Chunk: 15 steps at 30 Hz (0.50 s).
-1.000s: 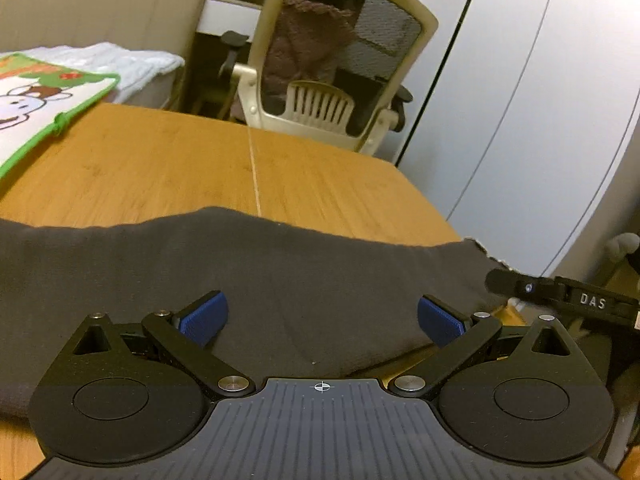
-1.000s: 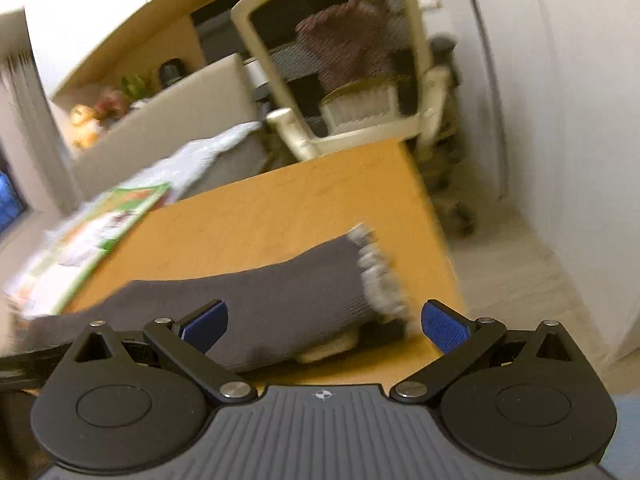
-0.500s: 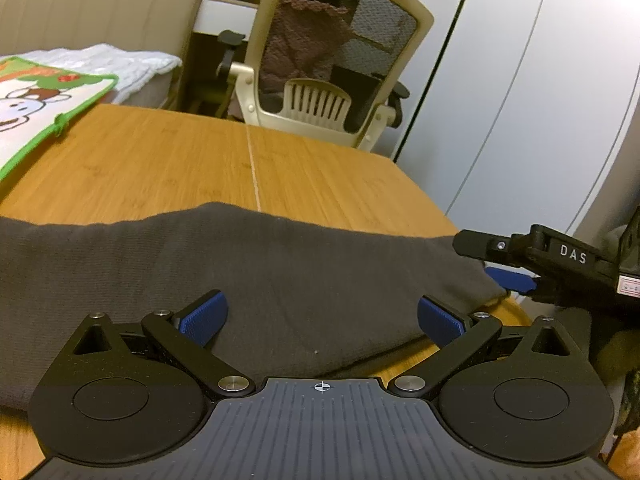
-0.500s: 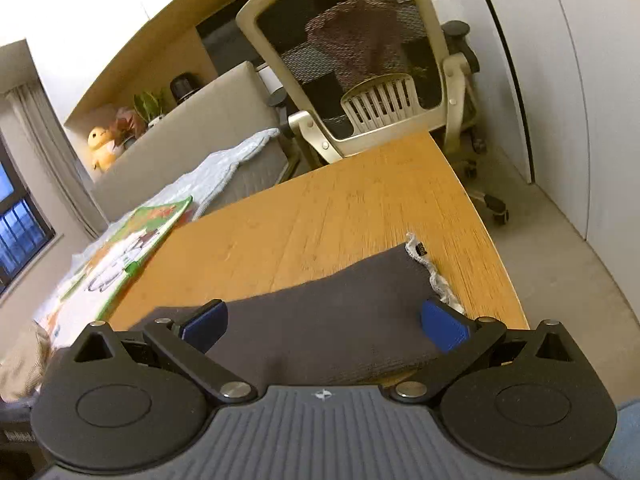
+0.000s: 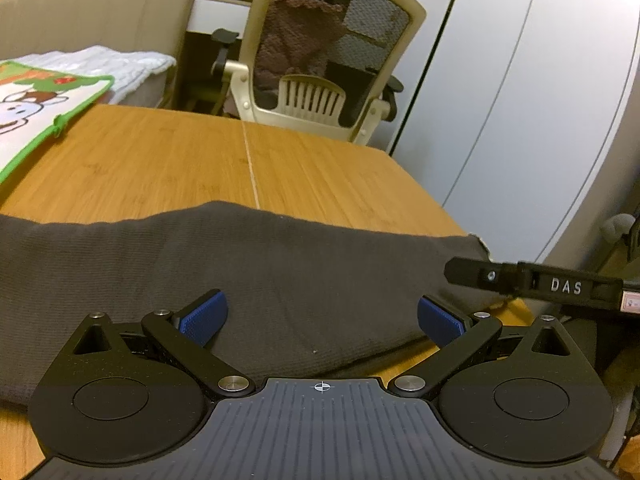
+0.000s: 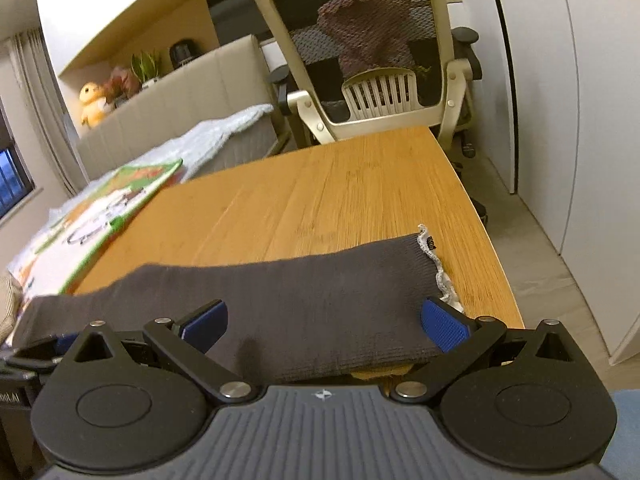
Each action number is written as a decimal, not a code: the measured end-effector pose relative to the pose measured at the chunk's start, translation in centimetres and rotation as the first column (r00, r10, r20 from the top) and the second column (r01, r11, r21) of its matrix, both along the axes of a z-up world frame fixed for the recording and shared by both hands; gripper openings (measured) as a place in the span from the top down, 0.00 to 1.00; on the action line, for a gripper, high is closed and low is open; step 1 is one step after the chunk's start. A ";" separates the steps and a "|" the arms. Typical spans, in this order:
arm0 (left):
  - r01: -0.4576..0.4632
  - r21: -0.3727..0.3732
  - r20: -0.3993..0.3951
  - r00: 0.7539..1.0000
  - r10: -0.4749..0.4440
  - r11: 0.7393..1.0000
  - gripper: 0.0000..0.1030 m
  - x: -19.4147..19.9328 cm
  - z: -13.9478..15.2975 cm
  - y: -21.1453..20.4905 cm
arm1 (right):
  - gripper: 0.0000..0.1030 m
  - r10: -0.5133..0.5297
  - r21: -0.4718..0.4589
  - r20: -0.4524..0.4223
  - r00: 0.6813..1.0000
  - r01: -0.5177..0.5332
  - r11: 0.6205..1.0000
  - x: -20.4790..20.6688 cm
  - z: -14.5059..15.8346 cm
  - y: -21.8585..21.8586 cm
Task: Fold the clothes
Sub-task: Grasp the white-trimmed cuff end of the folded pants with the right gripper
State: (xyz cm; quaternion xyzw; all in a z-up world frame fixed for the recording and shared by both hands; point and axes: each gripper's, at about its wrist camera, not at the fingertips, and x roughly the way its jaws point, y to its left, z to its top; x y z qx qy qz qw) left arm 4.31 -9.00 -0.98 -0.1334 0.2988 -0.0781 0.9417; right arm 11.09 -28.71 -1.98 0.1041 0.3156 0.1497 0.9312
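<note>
Both grippers spread wide, drawn back from the cloth.
Left gripper [image 5: 320,316] and right gripper [image 6: 324,320] released; dark grey knitted garment [image 5: 248,280] now flat on the wooden worktop [image 5: 180,160] (another fold probably due).

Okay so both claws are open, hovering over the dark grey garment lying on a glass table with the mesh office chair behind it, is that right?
Not quite: the table is wooden, not glass, as the right wrist view shows plainly. The rest holds: the left claw and right claw are open over the dark grey garment, with the mesh office chair behind.
</note>
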 end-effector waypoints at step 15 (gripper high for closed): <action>-0.001 -0.021 0.005 1.000 0.001 1.000 0.00 0.1 -0.1 0.4 | 0.39 -0.179 0.100 0.058 0.982 0.172 0.980 -1.4 3.4 -8.2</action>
